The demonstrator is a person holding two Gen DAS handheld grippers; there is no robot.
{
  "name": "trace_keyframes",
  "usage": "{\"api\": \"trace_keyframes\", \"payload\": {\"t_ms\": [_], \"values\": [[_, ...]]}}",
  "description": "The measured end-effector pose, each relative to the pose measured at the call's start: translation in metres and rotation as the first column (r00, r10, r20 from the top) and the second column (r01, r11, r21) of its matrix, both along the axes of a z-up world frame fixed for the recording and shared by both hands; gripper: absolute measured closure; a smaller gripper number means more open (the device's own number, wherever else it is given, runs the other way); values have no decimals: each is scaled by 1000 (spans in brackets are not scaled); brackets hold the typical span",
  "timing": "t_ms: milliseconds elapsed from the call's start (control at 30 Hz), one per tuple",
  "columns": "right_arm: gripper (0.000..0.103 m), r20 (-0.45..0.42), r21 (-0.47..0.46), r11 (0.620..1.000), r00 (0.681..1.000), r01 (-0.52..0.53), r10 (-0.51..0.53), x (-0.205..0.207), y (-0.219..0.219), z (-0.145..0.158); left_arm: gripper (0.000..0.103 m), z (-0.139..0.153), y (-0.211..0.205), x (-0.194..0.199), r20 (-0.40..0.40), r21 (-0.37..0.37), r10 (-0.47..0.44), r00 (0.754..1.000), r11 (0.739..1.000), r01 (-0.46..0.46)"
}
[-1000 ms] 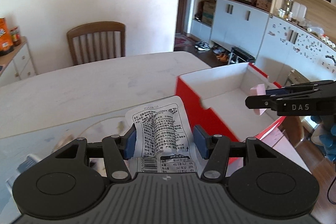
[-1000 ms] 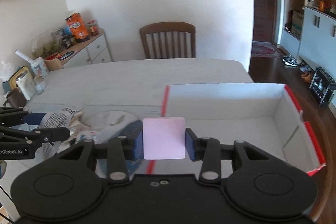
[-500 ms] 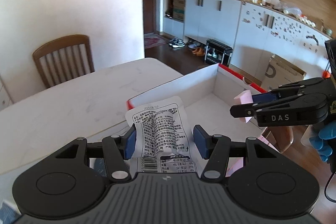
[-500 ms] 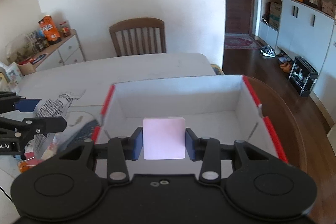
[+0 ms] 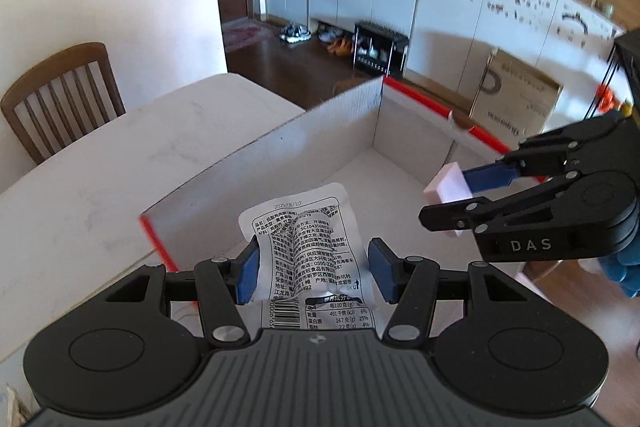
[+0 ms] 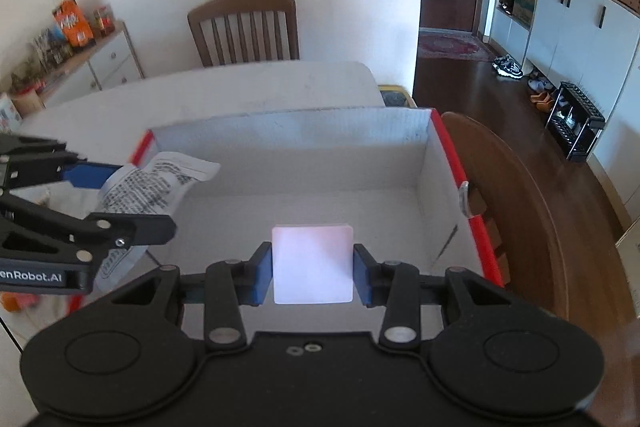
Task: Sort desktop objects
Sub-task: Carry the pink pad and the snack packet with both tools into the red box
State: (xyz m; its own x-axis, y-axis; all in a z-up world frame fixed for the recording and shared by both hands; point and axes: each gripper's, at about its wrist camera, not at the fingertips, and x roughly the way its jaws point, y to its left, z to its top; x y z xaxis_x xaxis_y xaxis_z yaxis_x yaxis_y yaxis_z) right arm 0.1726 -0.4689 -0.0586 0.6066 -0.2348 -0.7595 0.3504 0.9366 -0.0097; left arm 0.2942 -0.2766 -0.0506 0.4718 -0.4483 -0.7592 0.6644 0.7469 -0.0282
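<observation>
The left gripper (image 5: pixel 313 273) holds a silvery snack packet (image 5: pixel 308 247) between its blue pads (image 5: pixel 247 273), jaws partly closed on its crumpled middle, over the near left corner of a white cardboard box (image 5: pixel 280 147) with red edges. The packet's long axis runs along the fingers, its far end pointing into the box. The right gripper (image 6: pixel 313 275) is closed more narrowly on a pale pink block (image 6: pixel 313 265), a squarish slab standing upright between the pads above the box floor. Only the left wrist view shows the packet's print clearly: a barcode, a nutrition table, black Chinese text and the date "2025/08/31F" at the far end; it also shows "DAS" on the side of the right gripper and a bit of blue glove (image 5: pixel 626 273) behind it. That view shows the block from the side as a thick slab, where the right wrist view shows only its flat face. Only the right wrist view shows the lettering "enRobot.AI" on the left gripper, the packet hanging over the box's left wall, and an orange packet (image 6: pixel 72 21) on a sideboard (image 6: pixel 108 61). Both views show the white table (image 5: pixel 100 187) under the box and a wooden chair (image 6: pixel 244 29) behind it.
</observation>
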Motion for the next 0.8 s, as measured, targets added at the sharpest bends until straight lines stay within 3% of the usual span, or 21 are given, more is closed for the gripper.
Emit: {"api": "trace_keyframes", "payload": {"t_ms": [267, 467, 800], "values": [[63, -108, 12, 1000, 994, -26, 28, 15, -21, -25, 48, -22, -27, 16, -55, 100, -46, 997, 994, 51], [63, -198, 44, 997, 978, -57, 65, 23, -26, -41, 48, -42, -34, 30, -169, 160, -58, 984, 983, 85], [63, -264, 72, 994, 960, -79, 95, 28, -27, -52, 47, -61, -41, 34, -241, 239, -71, 968, 962, 130]]}}
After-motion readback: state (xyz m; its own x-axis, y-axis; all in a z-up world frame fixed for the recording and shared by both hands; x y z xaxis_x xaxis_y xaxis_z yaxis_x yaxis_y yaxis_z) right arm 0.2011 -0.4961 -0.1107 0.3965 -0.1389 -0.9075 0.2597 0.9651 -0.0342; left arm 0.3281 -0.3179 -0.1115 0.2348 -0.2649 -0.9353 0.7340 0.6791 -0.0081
